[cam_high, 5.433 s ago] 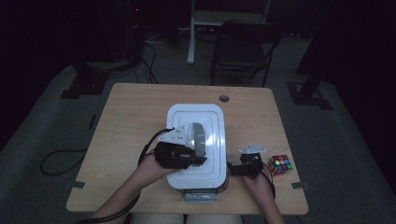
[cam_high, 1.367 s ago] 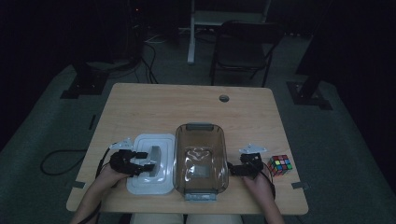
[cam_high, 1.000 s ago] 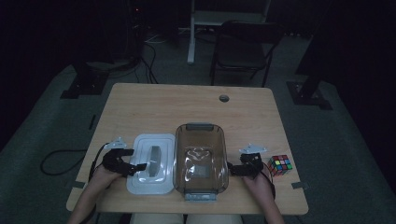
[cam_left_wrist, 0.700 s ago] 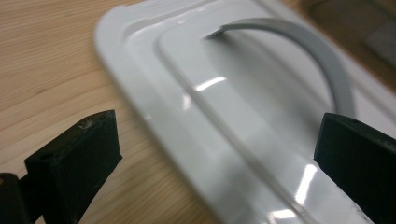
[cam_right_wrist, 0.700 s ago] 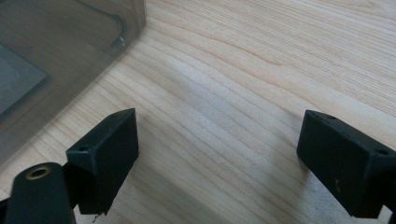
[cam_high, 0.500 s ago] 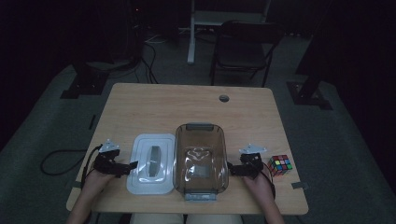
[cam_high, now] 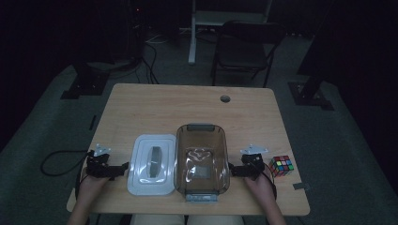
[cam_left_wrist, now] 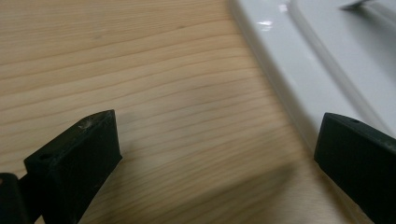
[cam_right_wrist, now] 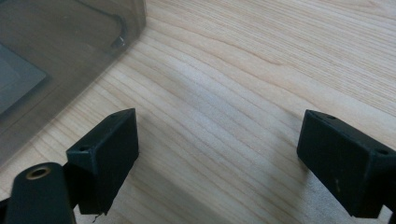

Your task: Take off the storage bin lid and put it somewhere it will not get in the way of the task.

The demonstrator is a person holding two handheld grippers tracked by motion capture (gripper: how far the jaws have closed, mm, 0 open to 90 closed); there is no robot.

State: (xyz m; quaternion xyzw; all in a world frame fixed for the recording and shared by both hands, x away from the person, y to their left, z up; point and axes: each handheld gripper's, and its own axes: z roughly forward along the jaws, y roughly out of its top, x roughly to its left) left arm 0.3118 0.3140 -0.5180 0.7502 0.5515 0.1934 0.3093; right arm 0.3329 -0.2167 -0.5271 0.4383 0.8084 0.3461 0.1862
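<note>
The lid (cam_high: 153,164), white with a raised grip at its middle, lies flat in the lower left-centre of the high view, its long edge just beside a clear brown-tinted box (cam_high: 202,161) that stands open next to it. Both rest on a pale wooden table (cam_high: 187,108) with a small round hole (cam_high: 225,99) near its upper right part. A coloured puzzle cube (cam_high: 280,165) sits at the table's lower right. The room around is dark: a grey floor, a black chair (cam_high: 244,47) at the top centre, cables on the floor at the upper left.

The left gripper (cam_high: 123,168) sits at the lower left of the high view, just beside the lid's outer edge. In the left gripper view its jaws stand wide apart with bare wood between them, the lid's white rim (cam_left_wrist: 299,79) running down the upper right toward the right-hand jaw; nothing is held.

The right gripper (cam_high: 232,169) is at the lower right, close to the box's side. In the right gripper view its jaws are spread wide over bare wood, the box's corner (cam_right_wrist: 70,56) at the upper left, and they grip nothing.
</note>
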